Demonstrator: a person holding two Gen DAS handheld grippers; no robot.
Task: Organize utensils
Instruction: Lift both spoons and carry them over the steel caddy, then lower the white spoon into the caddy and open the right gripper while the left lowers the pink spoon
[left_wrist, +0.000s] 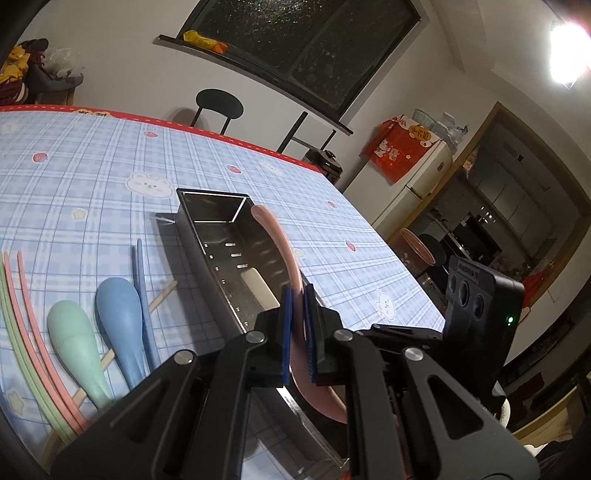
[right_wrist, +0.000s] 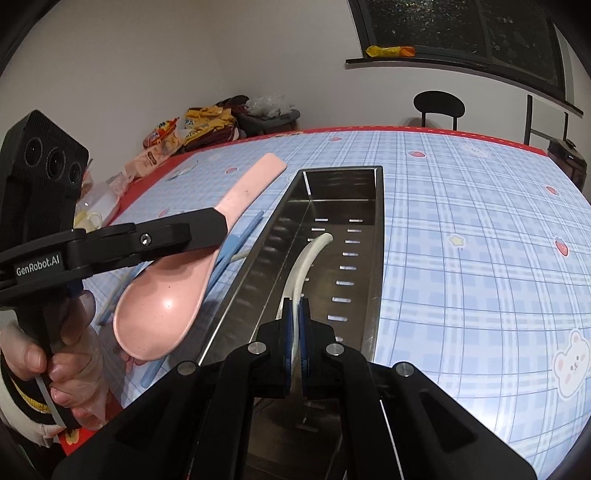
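A long perforated steel tray (left_wrist: 221, 254) (right_wrist: 325, 173) lies on the checked tablecloth. My left gripper (left_wrist: 299, 332) is shut on a pink spoon (left_wrist: 280, 243) and holds it over the tray's right side. In the right wrist view the pink spoon (right_wrist: 173, 295) hangs left of the tray, bowl toward me, held by the left gripper (right_wrist: 207, 225). My right gripper (right_wrist: 294, 343) is shut on a white spoon (right_wrist: 306, 258), whose handle reaches down into the tray. The white spoon's tip shows in the left wrist view (left_wrist: 258, 284).
On the cloth left of the tray lie a green spoon (left_wrist: 74, 339), a blue spoon (left_wrist: 122, 325), blue chopsticks (left_wrist: 142, 288), pink and green chopsticks (left_wrist: 26, 317) and a wooden chopstick (left_wrist: 162, 297). Snack bags (right_wrist: 199, 129) sit at the far table edge. A chair (right_wrist: 439, 107) stands behind.
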